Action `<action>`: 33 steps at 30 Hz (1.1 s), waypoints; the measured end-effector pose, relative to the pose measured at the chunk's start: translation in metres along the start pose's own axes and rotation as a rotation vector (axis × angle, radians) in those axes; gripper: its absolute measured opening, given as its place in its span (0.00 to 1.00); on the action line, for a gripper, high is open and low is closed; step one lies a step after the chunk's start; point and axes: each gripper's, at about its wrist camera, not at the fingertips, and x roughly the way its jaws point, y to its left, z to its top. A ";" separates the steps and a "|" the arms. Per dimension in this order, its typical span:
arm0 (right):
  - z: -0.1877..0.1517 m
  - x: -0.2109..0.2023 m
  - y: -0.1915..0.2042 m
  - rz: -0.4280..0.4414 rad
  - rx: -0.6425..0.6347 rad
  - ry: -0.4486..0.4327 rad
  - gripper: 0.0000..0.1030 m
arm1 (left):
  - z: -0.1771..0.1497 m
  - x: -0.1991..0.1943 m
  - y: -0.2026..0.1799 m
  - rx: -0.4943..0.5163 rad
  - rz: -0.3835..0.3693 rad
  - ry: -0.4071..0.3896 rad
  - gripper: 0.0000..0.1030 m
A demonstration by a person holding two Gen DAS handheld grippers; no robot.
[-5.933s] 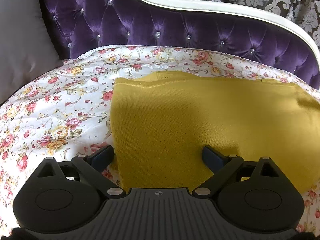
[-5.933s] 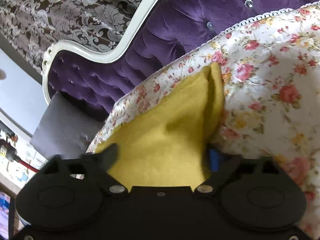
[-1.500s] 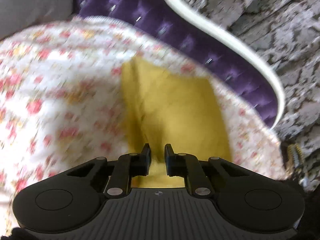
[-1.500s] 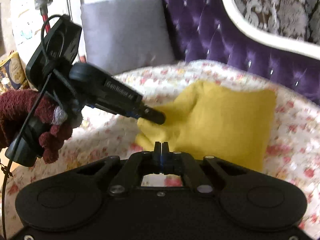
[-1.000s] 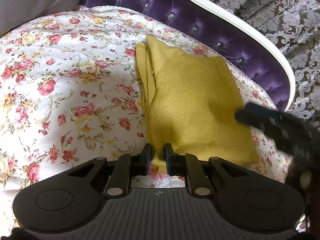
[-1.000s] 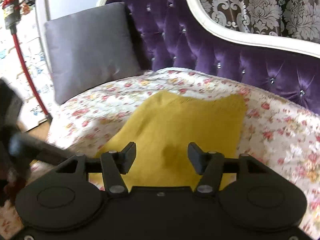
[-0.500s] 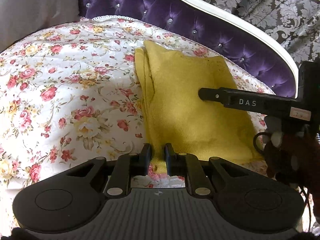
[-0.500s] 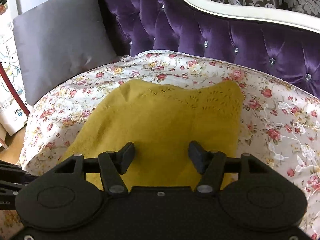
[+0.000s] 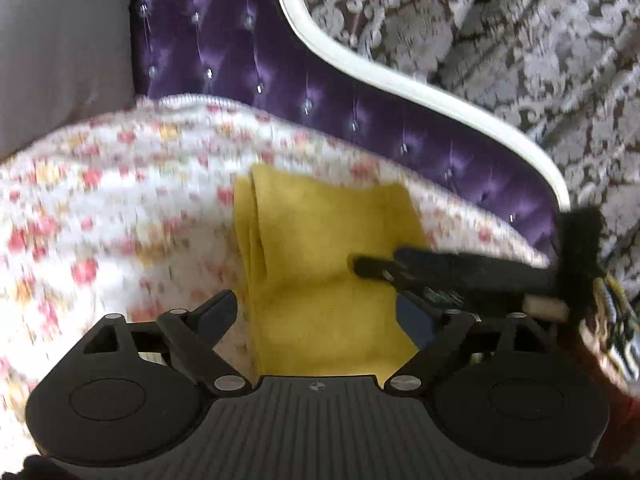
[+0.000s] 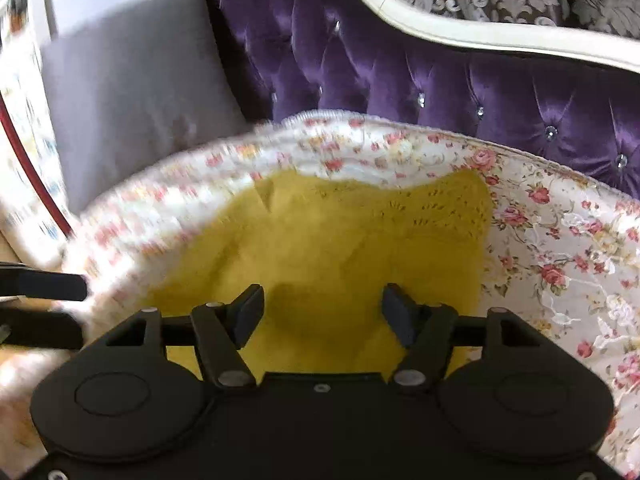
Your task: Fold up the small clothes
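Folded mustard-yellow knit garment [image 9: 328,264] lying flat on a floral bedspread [image 9: 100,216], ahead of and beneath both sets of fingers. Left gripper [image 9: 316,316]: jaws opening, wide apart, cloth below the gap but unpinched. Right gripper [image 10: 322,312]: jaws opening, likewise clear of the knit. Only the left view shows the right gripper's fingers over the garment; only the right view shows the lace-pattern edge [image 10: 432,204] and the whole grey cushion [image 10: 132,96].

A purple tufted sofa back [image 10: 460,80] with a cream curved frame [image 10: 480,36] stands before grey damask wallpaper [image 9: 500,40], with a grey cushion [image 10: 132,96] beside a floral seat cover [image 10: 560,240].
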 end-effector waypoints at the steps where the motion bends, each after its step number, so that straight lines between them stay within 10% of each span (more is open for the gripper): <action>1: 0.001 -0.009 -0.004 0.023 0.032 -0.032 0.79 | 0.007 -0.001 0.002 -0.006 0.002 -0.013 0.84; 4: 0.002 -0.037 -0.023 0.059 0.134 -0.132 0.96 | 0.027 0.000 0.009 -0.025 0.011 -0.041 0.86; 20: -0.028 -0.017 -0.073 0.130 0.358 -0.047 0.96 | 0.022 0.086 0.042 -0.108 -0.018 0.143 0.95; 33: -0.045 -0.016 -0.083 0.313 0.460 -0.064 0.99 | 0.031 0.114 0.042 -0.120 -0.073 0.147 0.94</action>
